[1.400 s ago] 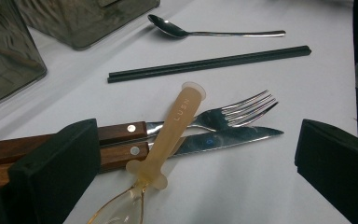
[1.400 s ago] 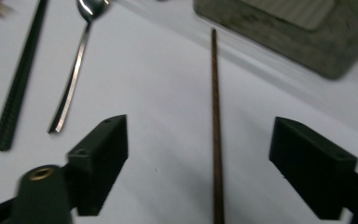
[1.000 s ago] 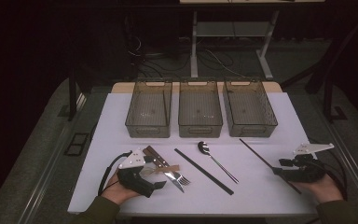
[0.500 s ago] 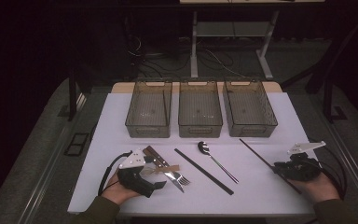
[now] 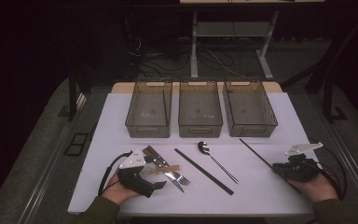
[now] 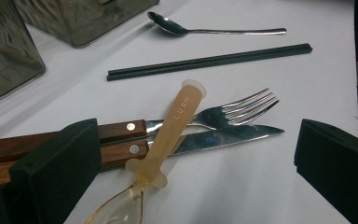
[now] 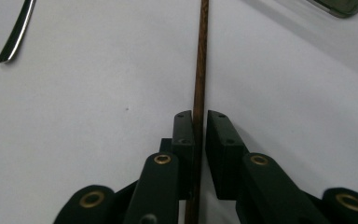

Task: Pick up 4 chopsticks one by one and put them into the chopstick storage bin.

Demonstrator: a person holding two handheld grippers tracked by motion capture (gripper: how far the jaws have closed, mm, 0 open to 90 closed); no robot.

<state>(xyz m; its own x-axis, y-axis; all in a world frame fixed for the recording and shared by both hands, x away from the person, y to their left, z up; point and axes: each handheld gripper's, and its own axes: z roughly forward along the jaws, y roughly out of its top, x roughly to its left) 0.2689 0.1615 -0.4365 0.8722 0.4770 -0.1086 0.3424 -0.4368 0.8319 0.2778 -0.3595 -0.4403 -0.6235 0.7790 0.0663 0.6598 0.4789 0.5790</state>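
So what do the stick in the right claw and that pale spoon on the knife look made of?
The thin stick looks like wood or bamboo: matt reddish-brown with a fine grainy surface. The right claw has just been closing around it. The pale spoon looks like soft silicone or plastic: translucent amber, dull sheen, moulded letters on the handle. It lies across the knife, whose blade is shiny metal with a riveted wooden handle.

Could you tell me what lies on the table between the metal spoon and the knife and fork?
A pair of black chopsticks lies there, plain in the high view and the left gripper view.
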